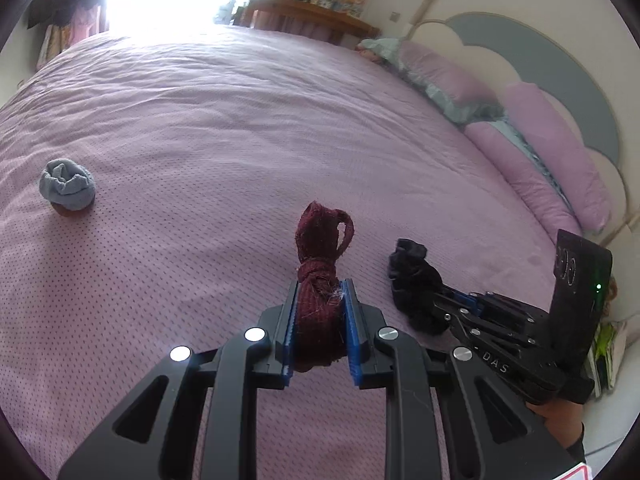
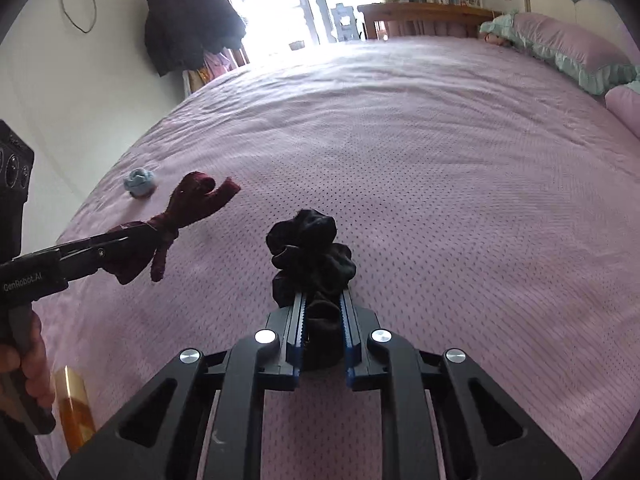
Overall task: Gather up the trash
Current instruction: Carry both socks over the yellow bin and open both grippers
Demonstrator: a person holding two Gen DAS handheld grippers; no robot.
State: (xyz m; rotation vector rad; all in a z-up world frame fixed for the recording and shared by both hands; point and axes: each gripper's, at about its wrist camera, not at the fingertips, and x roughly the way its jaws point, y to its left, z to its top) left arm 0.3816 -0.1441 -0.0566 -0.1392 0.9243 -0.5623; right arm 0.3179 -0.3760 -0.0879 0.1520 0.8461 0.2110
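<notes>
A knotted dark red sock (image 1: 320, 276) is clamped between the blue pads of my left gripper (image 1: 320, 292), which is shut on it and holds it just above the pink bedspread (image 1: 240, 128). In the right wrist view the same dark red sock (image 2: 176, 220) hangs from the left gripper (image 2: 132, 248) at the left. My right gripper (image 2: 322, 304) is shut on a bunched black sock (image 2: 312, 252); the left wrist view shows this black sock (image 1: 412, 276) with the right gripper (image 1: 444, 300) behind it. A rolled blue-grey sock (image 1: 67, 190) lies apart at the left, also seen as the blue-grey sock (image 2: 139, 182).
Pink pillows (image 1: 536, 152) with teal frills line the headboard (image 1: 560, 80) at the right. A wooden desk (image 2: 424, 16) stands beyond the bed by a bright window. A dark jacket (image 2: 188, 20) hangs on the left wall. An amber tube (image 2: 74, 412) is near a hand (image 2: 32, 364).
</notes>
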